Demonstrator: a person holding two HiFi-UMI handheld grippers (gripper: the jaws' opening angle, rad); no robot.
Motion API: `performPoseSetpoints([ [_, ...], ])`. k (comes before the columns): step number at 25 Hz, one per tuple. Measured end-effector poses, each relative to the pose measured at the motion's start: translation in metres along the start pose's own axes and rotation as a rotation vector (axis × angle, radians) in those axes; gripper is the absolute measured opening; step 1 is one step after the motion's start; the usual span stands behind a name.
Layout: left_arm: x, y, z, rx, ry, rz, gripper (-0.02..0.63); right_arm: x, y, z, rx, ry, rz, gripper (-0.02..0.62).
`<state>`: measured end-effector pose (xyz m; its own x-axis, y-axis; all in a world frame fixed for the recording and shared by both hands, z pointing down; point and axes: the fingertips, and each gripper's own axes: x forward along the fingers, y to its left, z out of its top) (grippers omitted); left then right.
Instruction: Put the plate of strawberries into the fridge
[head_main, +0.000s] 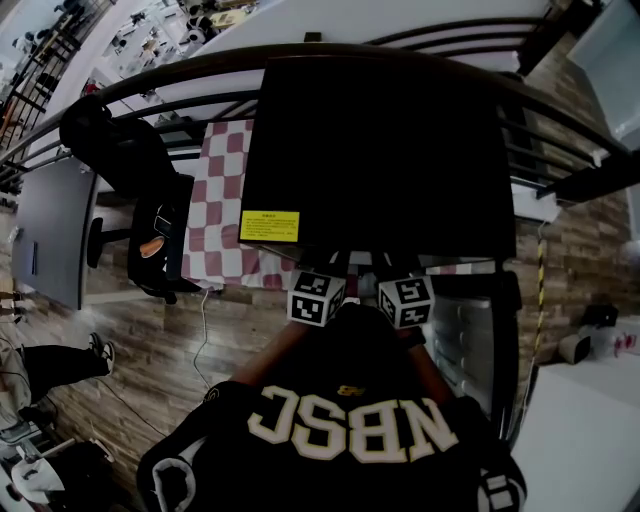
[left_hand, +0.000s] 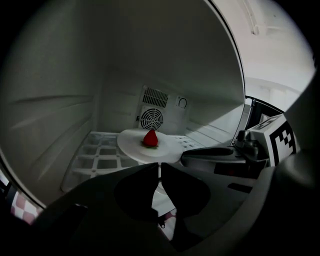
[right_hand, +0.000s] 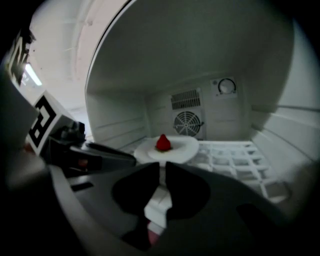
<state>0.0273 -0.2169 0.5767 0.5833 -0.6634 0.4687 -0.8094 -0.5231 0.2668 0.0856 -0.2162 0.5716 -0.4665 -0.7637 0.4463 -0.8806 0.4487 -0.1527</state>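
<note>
The left tongs (left_hand: 160, 167) have their jaws pressed almost together, pinching nothing. Just beyond their tips, the round white plate (left_hand: 132, 146) carrying one red strawberry (left_hand: 150, 138) sits on the white grid shelf (left_hand: 95, 152) inside the white-walled fridge (left_hand: 60, 100). The right tongs (right_hand: 162, 167), close beside the left, are likewise nearly closed and empty, with the plate's near rim just ahead of their tips.
</note>
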Motion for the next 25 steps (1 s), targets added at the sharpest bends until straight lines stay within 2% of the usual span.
performPoseSetpoints([
  [10,-0.009,-0.003,-0.002,-0.035,-0.01,-0.004,0.035,-0.007,0.003,-0.002,0.02,-0.002,-0.014,0.054],
  [15,-0.023,-0.013,-0.006,-0.081,-0.031,-0.052,0.035,-0.019,0.011,-0.004,0.021,-0.026,-0.024,0.054],
  [19,-0.036,-0.02,0.001,-0.053,-0.095,-0.076,0.035,-0.035,0.014,0.006,0.004,-0.112,-0.055,0.05],
  [25,-0.066,-0.026,0.038,0.03,-0.256,-0.082,0.029,-0.067,0.022,0.04,-0.062,-0.248,-0.101,0.04],
])
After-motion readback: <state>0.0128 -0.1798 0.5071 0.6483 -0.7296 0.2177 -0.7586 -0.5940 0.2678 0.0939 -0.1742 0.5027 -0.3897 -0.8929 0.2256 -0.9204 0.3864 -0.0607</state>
